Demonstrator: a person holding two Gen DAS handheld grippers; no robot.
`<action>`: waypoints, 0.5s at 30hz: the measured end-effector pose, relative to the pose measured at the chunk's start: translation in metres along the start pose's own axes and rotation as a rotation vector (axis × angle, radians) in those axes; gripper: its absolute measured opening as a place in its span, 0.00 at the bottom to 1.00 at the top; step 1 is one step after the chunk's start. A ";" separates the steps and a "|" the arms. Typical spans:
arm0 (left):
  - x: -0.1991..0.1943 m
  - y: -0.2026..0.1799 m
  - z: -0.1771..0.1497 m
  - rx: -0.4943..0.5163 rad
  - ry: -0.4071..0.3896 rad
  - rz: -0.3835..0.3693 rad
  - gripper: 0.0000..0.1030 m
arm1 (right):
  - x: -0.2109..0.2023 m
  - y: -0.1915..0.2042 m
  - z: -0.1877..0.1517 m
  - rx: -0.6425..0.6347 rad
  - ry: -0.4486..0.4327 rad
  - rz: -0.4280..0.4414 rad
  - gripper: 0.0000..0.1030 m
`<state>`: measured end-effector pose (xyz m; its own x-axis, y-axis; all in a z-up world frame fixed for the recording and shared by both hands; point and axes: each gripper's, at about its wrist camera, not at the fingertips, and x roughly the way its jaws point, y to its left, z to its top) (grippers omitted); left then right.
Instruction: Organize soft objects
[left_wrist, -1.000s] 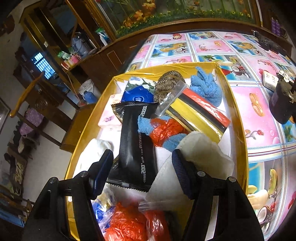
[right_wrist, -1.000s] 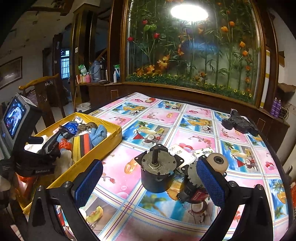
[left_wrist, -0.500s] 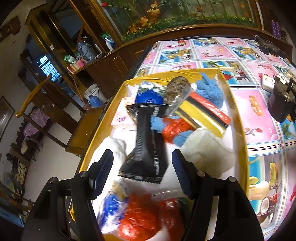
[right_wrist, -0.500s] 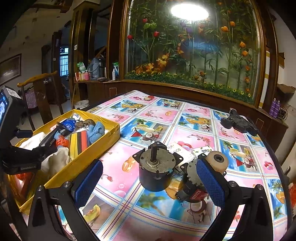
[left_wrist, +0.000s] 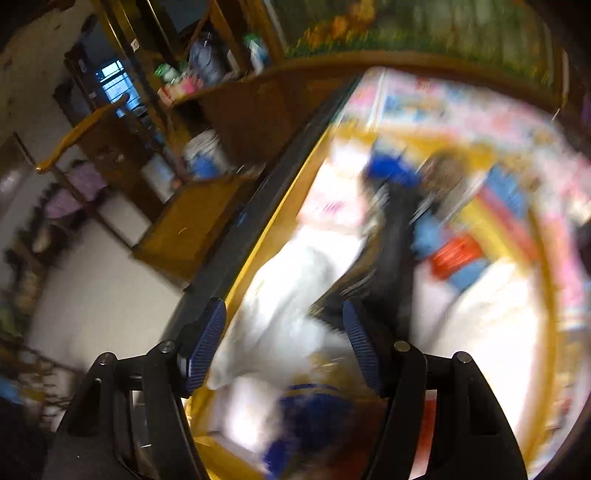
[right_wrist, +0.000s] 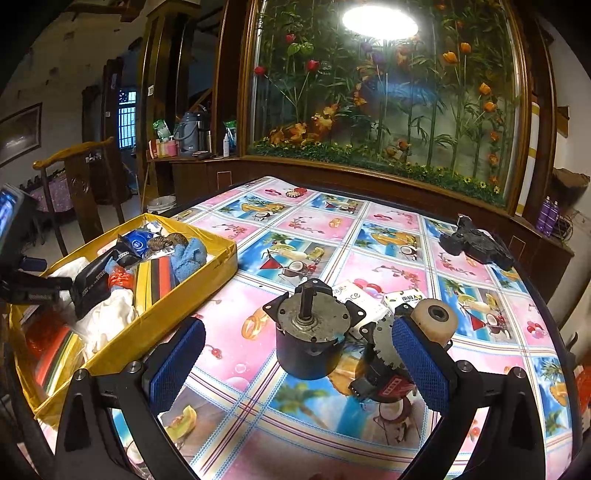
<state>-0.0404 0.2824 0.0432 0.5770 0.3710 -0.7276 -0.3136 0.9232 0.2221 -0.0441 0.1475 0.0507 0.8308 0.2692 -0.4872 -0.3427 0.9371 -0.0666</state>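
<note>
With the left tool (left_wrist: 282, 341) open above the yellow box (right_wrist: 155, 321) at the desk's left, steady it before closing on what seems, through blur, the white cloth (left_wrist: 291, 291); right tool (right_wrist: 295, 363) idles open.

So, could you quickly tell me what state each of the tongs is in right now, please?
Left tongs: open, holding nothing, over the yellow box.
Right tongs: open, holding nothing, above the table.

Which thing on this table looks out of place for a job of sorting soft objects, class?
The metal motor standing on the tablecloth, outside the yellow box: hard, not soft.
</note>
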 end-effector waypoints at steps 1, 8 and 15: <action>-0.016 0.001 0.000 -0.010 -0.072 -0.016 0.63 | 0.000 0.000 0.000 -0.001 0.000 0.001 0.99; -0.115 0.009 -0.021 -0.112 -0.444 -0.073 1.00 | -0.012 0.007 0.000 -0.044 -0.073 -0.049 0.99; -0.111 0.022 -0.019 -0.168 -0.323 -0.206 1.00 | -0.049 0.041 -0.012 -0.070 -0.051 0.069 0.99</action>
<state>-0.1257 0.2590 0.1169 0.8390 0.2175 -0.4988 -0.2701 0.9622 -0.0349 -0.1037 0.1702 0.0614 0.8248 0.3454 -0.4477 -0.4285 0.8984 -0.0963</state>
